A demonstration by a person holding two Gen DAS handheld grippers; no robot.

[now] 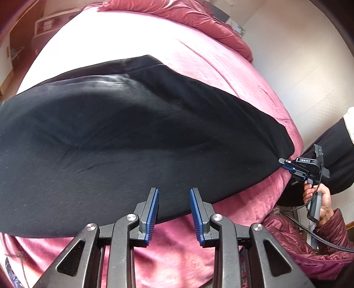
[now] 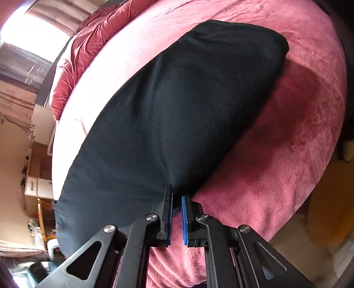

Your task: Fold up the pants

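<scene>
On the pink bed (image 1: 221,73) lie black pants (image 1: 132,137); right tongs (image 2: 176,199) pinch one corner, left tongs (image 1: 174,192) hover spread. That shallow pinch could slip once lifted.

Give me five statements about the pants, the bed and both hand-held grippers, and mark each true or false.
1. The black pants lie on a pink bedspread. True.
2. The right hand-held gripper is shut on a corner of the pants. True.
3. The left hand-held gripper pinches the pants. False: its jaws stand apart over the near edge, with no cloth pressed between them.
4. The pants hang off a chair. False: they are spread across the bed.
5. A red quilt is bunched at the far end of the bed. True.
</scene>
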